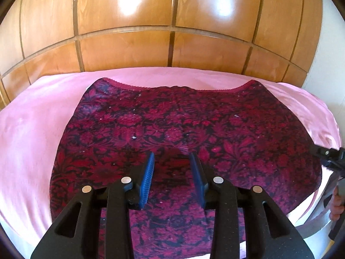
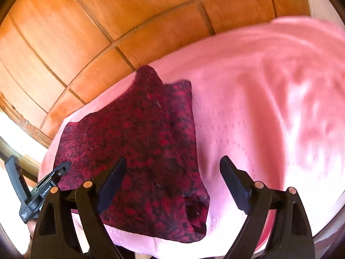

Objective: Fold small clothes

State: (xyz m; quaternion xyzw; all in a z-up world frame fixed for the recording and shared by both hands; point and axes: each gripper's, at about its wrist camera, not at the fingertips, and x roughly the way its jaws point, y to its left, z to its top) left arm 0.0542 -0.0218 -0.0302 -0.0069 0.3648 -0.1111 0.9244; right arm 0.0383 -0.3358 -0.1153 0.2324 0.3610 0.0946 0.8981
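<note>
Bright daylight scene. Two blown-out glare patches on the glossy wooden panelled wall point(image 1: 172, 10). Left wrist view sharp; dark red floral patterned garment point(image 1: 172, 125) shadowed beneath the gripper fingers. Right wrist view motion-blurred, worst on the pink bedsheet point(image 2: 269, 90); overexposed white at lower left. Strong fisheye bending, dark vignette corners.
</note>
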